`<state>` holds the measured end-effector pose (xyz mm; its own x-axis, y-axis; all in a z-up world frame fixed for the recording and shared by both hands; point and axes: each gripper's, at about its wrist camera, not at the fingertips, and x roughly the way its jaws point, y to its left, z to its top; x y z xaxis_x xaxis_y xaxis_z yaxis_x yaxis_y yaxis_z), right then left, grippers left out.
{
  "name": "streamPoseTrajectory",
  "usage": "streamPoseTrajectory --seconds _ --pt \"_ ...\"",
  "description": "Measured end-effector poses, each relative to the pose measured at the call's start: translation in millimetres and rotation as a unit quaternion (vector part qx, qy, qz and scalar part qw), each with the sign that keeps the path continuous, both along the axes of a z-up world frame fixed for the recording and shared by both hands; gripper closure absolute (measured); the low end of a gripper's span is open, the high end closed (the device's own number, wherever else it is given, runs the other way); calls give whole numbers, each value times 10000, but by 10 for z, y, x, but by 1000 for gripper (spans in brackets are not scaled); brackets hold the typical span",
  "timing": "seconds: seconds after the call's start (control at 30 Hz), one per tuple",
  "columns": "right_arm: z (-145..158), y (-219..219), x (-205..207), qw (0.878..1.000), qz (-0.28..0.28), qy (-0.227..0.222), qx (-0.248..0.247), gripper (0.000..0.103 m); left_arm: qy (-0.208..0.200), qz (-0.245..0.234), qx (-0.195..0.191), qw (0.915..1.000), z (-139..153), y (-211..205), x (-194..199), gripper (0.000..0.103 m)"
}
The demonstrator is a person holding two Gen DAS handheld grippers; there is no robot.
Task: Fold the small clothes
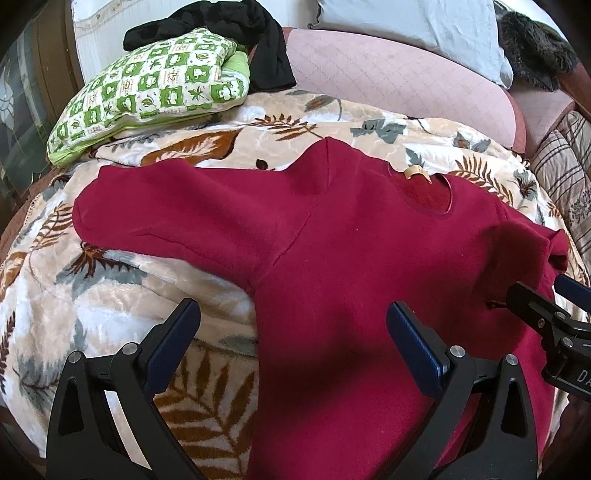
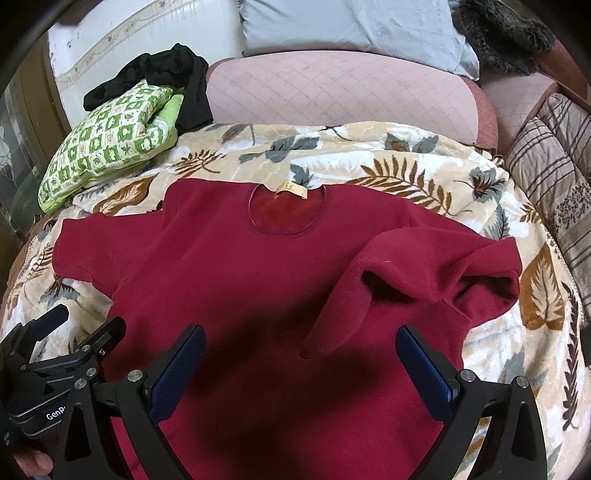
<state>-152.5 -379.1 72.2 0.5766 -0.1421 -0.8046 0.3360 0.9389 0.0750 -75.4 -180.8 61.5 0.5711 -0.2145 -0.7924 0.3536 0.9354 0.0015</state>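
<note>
A dark red fleece sweater lies front up on a leaf-patterned blanket, with a tan label at its neck. One sleeve stretches out flat to the left. The other sleeve is folded in over the body. My left gripper hovers open over the sweater's left side near the armpit, holding nothing. Over the lower body, my right gripper is open, just below the folded sleeve's cuff.
A green checked pillow with a black garment draped on it sits at the back left. A pink quilted cushion and a pale blue pillow lie behind. A striped cushion borders the right.
</note>
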Motion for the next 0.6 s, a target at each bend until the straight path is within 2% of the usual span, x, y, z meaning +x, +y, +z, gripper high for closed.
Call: streamPoseTrajectory --seconds 0.6 --pt "-119 52 242 9999 93 104 51 1 118 132 -18 9998 -106 28 226 1"
